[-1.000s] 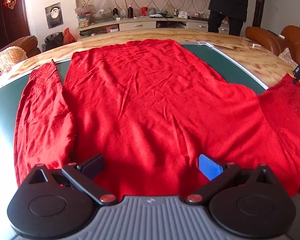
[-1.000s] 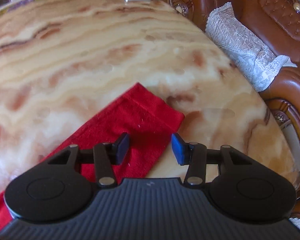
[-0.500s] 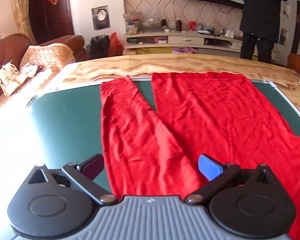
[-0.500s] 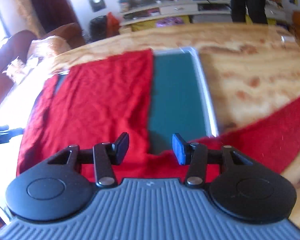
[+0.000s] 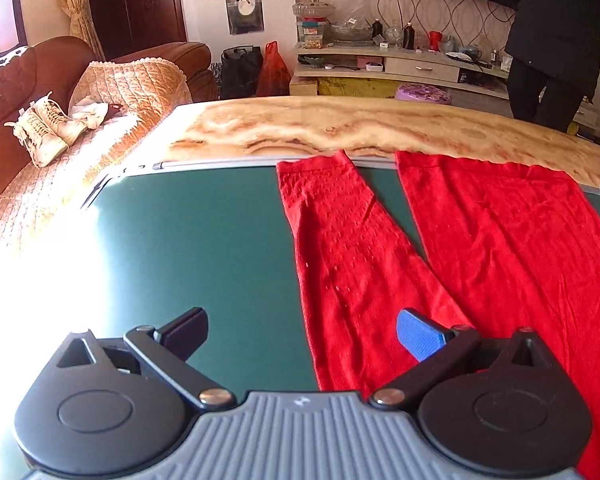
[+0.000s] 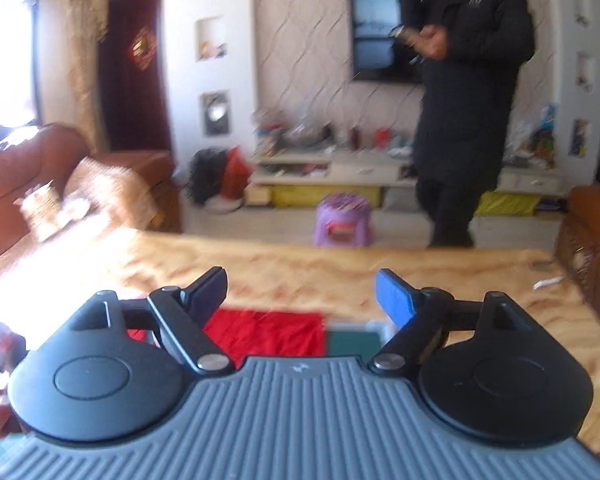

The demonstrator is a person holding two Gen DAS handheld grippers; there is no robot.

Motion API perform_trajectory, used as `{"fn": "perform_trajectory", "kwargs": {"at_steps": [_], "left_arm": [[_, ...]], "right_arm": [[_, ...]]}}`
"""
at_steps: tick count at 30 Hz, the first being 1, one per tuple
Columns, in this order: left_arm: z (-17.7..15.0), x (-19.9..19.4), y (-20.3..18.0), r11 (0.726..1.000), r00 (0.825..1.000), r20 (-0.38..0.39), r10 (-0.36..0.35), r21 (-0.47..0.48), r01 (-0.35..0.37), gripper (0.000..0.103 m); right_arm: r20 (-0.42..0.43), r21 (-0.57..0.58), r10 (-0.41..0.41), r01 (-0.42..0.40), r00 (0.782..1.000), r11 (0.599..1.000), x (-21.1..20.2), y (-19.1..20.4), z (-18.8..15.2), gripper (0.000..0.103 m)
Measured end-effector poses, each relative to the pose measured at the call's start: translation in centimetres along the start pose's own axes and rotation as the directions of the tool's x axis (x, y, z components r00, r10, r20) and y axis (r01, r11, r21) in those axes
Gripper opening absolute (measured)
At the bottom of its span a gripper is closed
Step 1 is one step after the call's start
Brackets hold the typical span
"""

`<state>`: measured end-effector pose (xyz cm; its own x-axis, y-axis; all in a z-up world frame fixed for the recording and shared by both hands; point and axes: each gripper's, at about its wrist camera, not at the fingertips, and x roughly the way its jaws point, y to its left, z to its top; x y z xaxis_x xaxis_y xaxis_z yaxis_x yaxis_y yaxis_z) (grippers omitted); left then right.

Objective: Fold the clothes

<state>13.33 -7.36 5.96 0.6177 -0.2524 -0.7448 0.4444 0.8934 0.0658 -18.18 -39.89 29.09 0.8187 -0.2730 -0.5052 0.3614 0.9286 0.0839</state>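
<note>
— Two pairs of tongs, neither gripping anything: the left tongs (image 5: 302, 330) stand apart above the near end of the sleeve (image 5: 348, 256), and the right tongs (image 6: 300, 292) are opening on air, raised over the desk (image 5: 340, 128).

— Where's the garment?

— The red knit top (image 5: 520, 248) lies flat on the green mat (image 5: 196, 240), its hem at the desk's far edge. It looks light, soft and limp; I'd judge it sags wherever it's unsupported, so pinch a cuff or hem edge.

— Anything unclear?

— Its right side and neckline are cut off. The right view is blurred, showing only a strip of red.
</note>
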Motion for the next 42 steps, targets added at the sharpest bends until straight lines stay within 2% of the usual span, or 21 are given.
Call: {"fn": "perform_trajectory", "kwargs": {"at_steps": [3,5,7,10,12,13,14,17,22,25,27,28,31,33,34,35,37,39,42], "left_arm": [[2.2,2.4,0.4,0.999,0.999,0.005,0.032,0.003,-0.032,0.103],[3.8,4.3,0.6,0.999,0.999,-0.006,0.037,-0.011,-0.037,0.103],[5.7,6.3,0.8,0.999,0.999,-0.016,0.045,-0.015,-0.045,0.103],[7.7,8.3,1.0,0.998,0.999,-0.007,0.046,-0.045,-0.046,0.102],[8.8,10.0,1.6,0.995,0.999,-0.029,0.03,-0.095,-0.032,0.101],[9.3,10.8,1.8,0.993,0.999,-0.042,0.014,-0.117,-0.019,0.099],[9.6,11.5,2.1,0.991,0.999,-0.052,-0.008,-0.131,0.001,0.094],[10.4,13.3,2.5,0.988,0.997,-0.062,-0.04,-0.149,0.031,0.089],[10.6,15.3,3.4,0.979,0.992,-0.091,-0.087,-0.192,0.068,0.074],[10.8,15.8,3.7,0.977,0.99,-0.096,-0.106,-0.197,0.086,0.061],[11.0,15.9,3.6,0.981,0.99,-0.105,-0.091,-0.178,0.072,0.051],[11.1,15.9,3.4,0.985,0.991,-0.112,-0.075,-0.161,0.056,0.042],[11.1,15.8,2.8,0.993,0.991,-0.125,-0.039,-0.113,0.024,0.038],[11.1,15.6,2.5,0.994,0.992,-0.124,-0.034,-0.11,0.021,0.024],[11.1,15.6,2.4,0.993,0.992,-0.123,-0.039,-0.112,0.025,0.012],[11.0,15.5,2.2,0.994,0.992,-0.122,-0.037,-0.109,0.024,0.004],[10.8,15.2,1.8,0.996,0.993,-0.118,-0.01,-0.084,0.0,0.003],[10.4,14.7,1.8,0.996,0.993,-0.107,0.055,-0.058,-0.062,0.002],[9.4,13.9,3.9,0.988,0.987,-0.107,0.116,-0.09,-0.126,0.002]], "right_arm": [[-0.137,0.003,0.138,-0.139,0.981,0.99,3.0,2.8,-6.6,0.089],[-0.227,0.022,0.209,-0.21,0.951,0.978,5.1,4.9,-11.5,0.089],[-0.32,0.065,0.264,-0.257,0.91,0.964,7.0,7.0,-15.6,0.089],[-0.387,0.156,0.337,-0.299,0.858,0.941,8.8,9.1,-19.6,0.089],[-0.425,0.197,0.375,-0.321,0.824,0.926,9.2,10.1,-21.1,0.089],[-0.437,0.197,0.383,-0.328,0.814,0.924,9.3,10.5,-21.4,0.089],[-0.442,0.183,0.382,-0.336,0.811,0.924,9.1,10.9,-21.9,0.089],[-0.429,0.137,0.377,-0.354,0.821,0.925,8.2,11.9,-21.9,0.089],[-0.384,0.202,0.47,-0.424,0.795,0.883,7.1,12.2,-20.9,0.089],[-0.356,0.208,0.498,-0.452,0.791,0.867,6.9,12.6,-21.0,0.089],[-0.367,0.221,0.503,-0.452,0.783,0.864,7.6,12.9,-21.9,0.089],[-0.373,0.231,0.504,-0.448,0.779,0.864,7.7,12.8,-22.2,0.089],[-0.389,0.256,0.503,-0.434,0.772,0.864,8.1,12.3,-23.0,0.089],[-0.39,0.271,0.501,-0.424,0.772,0.864,8.0,11.9,-23.2,0.089],[-0.39,0.278,0.501,-0.42,0.773,0.864,7.9,11.8,-23.2,0.089],[-0.392,0.277,0.497,-0.415,0.774,0.866,8.0,11.8,-23.2,0.089],[-0.397,0.275,0.487,-0.406,0.778,0.872,8.1,11.7,-23.3,0.089],[-0.401,0.267,0.481,-0.403,0.78,0.875,8.1,11.8,-23.4,0.089],[-0.401,0.25,0.485,-0.417,0.777,0.874,8.2,12.2,-23.5,0.089]]}}
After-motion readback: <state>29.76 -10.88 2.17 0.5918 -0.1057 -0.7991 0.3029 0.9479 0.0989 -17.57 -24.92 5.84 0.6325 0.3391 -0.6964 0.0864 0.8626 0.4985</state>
